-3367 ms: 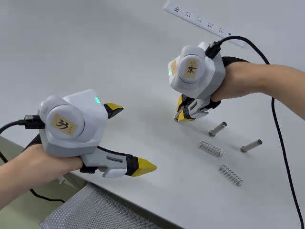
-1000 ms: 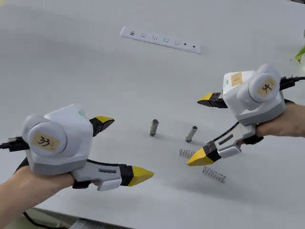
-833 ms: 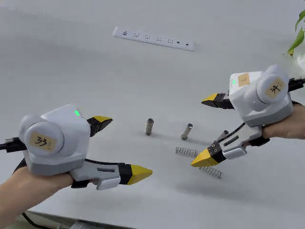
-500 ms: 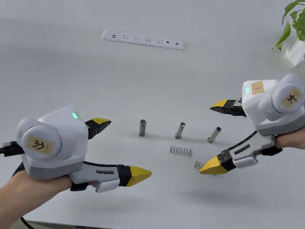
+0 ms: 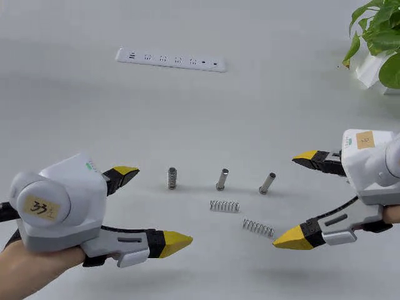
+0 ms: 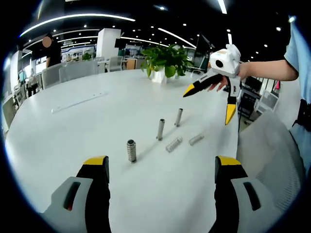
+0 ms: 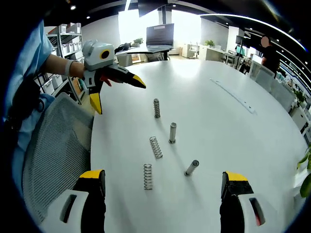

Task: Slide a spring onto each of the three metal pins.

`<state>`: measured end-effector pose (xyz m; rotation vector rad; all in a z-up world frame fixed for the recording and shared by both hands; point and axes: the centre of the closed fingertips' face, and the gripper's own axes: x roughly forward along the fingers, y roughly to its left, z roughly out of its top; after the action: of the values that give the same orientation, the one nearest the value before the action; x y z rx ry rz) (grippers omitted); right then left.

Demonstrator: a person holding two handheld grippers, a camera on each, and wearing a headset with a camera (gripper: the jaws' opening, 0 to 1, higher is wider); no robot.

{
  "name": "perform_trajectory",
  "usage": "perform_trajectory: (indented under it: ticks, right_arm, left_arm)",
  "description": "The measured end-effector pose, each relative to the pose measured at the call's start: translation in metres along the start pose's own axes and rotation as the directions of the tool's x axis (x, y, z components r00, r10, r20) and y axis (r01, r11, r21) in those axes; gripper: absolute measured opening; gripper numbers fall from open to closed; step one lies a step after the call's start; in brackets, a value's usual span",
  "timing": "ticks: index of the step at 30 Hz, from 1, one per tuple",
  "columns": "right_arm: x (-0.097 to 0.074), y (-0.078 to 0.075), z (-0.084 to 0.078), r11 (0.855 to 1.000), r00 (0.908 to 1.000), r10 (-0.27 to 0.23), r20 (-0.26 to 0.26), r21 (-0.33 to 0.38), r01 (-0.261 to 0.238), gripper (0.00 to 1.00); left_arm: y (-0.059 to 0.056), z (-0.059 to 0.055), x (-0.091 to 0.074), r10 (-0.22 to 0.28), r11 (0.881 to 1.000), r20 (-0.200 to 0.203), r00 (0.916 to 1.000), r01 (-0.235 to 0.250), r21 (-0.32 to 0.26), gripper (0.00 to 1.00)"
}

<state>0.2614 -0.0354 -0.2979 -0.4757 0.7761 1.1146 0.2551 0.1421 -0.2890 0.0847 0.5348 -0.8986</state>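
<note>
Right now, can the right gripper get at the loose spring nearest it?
Probably yes: the right gripper is open and the spring lies flat on the table just off its lower jaw, with nothing between them.

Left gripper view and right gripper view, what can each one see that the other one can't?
The left gripper view faces the right claw, held open above the table. The right gripper view faces the left claw, also open, with a screen on a desk far behind it. Both share one pin with a spring on it, two bare pins, and two loose springs lying beside them.
</note>
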Motion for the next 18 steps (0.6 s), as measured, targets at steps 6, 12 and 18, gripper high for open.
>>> perform_trajectory:
  ticks: [6,12,18]
  right_arm:
    - [-0.005,0.000,-0.002,0.999,0.9991,-0.033,0.025,0.038,0.032,0.99]
    - [-0.009,0.001,-0.007,0.997,0.9980,-0.051,0.036,0.059,0.049,0.99]
    - [-0.014,0.004,-0.014,0.995,0.9969,-0.066,0.042,0.081,0.062,0.99]
  left_arm:
    - [-0.002,0.004,0.008,-0.019,1.000,-0.005,0.9998,0.019,0.017,0.88]
    - [-0.004,0.006,0.014,-0.038,0.999,-0.010,0.9992,0.038,0.032,0.87]
    - [-0.010,0.009,0.022,-0.058,0.996,-0.022,0.9981,0.059,0.062,0.86]
